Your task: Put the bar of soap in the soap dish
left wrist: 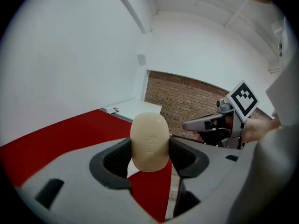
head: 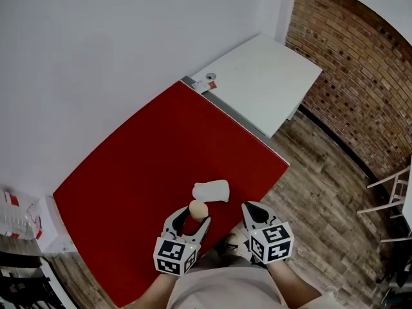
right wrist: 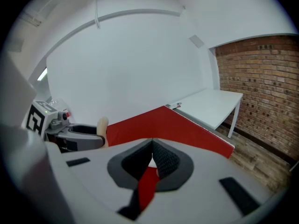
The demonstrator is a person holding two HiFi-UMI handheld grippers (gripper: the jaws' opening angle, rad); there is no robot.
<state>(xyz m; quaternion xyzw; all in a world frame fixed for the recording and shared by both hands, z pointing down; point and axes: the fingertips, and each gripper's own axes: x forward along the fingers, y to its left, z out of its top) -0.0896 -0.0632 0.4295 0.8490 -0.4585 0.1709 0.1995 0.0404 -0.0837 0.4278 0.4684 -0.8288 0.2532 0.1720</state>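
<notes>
A beige oval bar of soap point(head: 198, 209) stands upright between the jaws of my left gripper point(head: 194, 214), which is shut on it just above the near edge of the red table point(head: 148, 159). The left gripper view shows the pads pressing both sides of the soap point(left wrist: 149, 141). The white soap dish point(head: 211, 190) lies on the red table just beyond the soap, a little to the right. My right gripper point(head: 249, 206) hovers to the right of the dish at the table's corner. Its jaws meet at the tips, with nothing between them point(right wrist: 153, 147).
A white table point(head: 270, 76) adjoins the red one at the far end, with a small tag point(head: 207, 82) at the joint. A brick wall point(head: 360, 76) and wooden floor point(head: 322, 166) lie to the right, with a white frame point(head: 393, 192) at the edge. A plastic bottle point(head: 16, 219) sits far left.
</notes>
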